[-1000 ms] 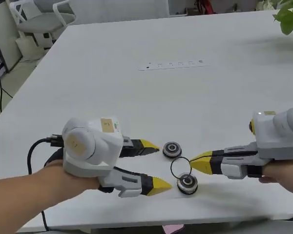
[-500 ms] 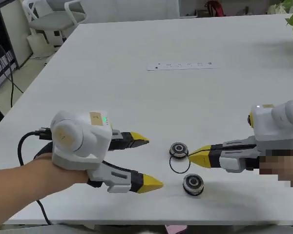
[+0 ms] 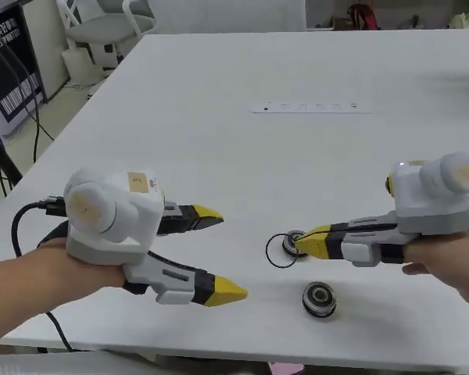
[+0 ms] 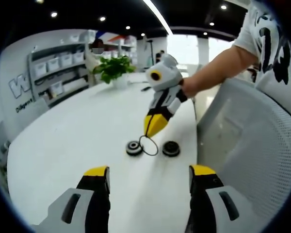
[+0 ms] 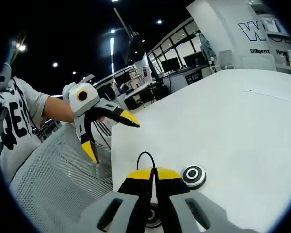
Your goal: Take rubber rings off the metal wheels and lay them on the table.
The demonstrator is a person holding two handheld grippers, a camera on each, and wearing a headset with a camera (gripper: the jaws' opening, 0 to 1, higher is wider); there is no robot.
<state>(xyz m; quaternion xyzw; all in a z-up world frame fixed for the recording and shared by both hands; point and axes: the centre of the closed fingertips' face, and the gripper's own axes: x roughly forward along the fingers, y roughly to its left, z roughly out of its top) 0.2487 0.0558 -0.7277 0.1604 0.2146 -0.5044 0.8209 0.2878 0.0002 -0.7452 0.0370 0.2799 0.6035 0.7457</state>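
Observation:
My right gripper (image 3: 303,242) is shut on a thin black rubber ring (image 3: 279,251), which hangs from its yellow tips just left of a metal wheel (image 3: 295,237). That wheel is partly hidden behind the tips. A second metal wheel (image 3: 319,299) lies nearer the table's front edge. In the left gripper view the ring (image 4: 149,145) dangles between both wheels (image 4: 134,148) (image 4: 170,148). My left gripper (image 3: 219,252) is open and holds nothing, well left of the wheels. In the right gripper view the ring (image 5: 145,159) loops up from the shut tips (image 5: 153,174), with one wheel (image 5: 193,175) beside them.
The white table (image 3: 219,117) stretches far back, with a flat white socket strip (image 3: 311,107) at mid-table. An office chair (image 3: 102,27) stands past the far left corner. The near wheel lies close to the table's front edge (image 3: 297,361). A cable (image 3: 31,215) trails from the left gripper.
The right gripper has carried the ring up and away from the near wheel to beside the far wheel. The left gripper has drawn back to the left, still open.

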